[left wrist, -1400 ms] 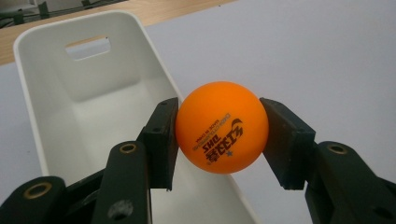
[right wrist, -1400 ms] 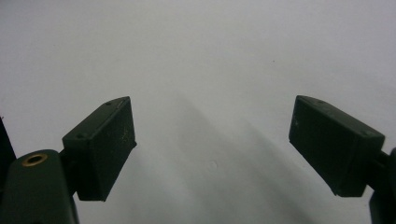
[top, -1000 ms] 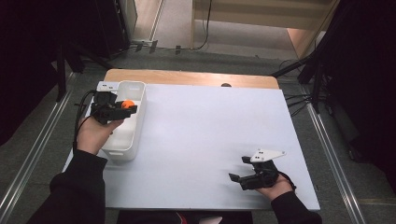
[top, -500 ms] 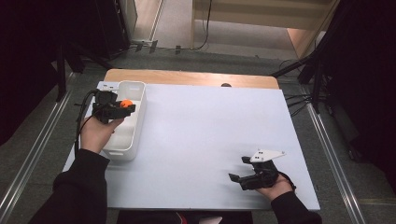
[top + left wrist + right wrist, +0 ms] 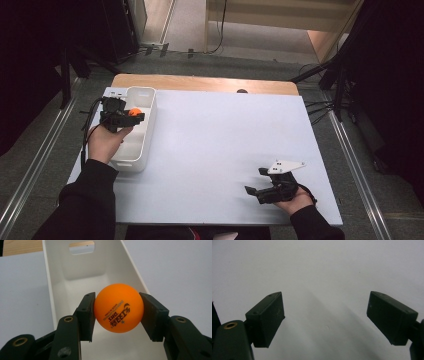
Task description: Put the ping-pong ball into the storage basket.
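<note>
Near end of white bin (image 5: 57, 287) cut off by the frame, orange ball (image 5: 118, 311) clamped between left gripper (image 5: 117, 312) pads above it, right gripper (image 5: 325, 320) spread wide, nothing held, over bare white table (image 5: 324, 270).

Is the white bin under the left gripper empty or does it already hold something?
Empty: the white bin's visible floor is bare; the orange ball sits clamped in the left gripper above it.

The left claw (image 5: 131, 116) sits at about nine o'clock, held out from a dark-sleeved forearm, the bare left hand (image 5: 107, 141) wrapped under it, its black jaws pressed in from both sides. The right claw (image 5: 257, 182) lies low at about five o'clock, pointing towards nine, jaws spread wide, the right hand (image 5: 295, 199) behind it.
</note>
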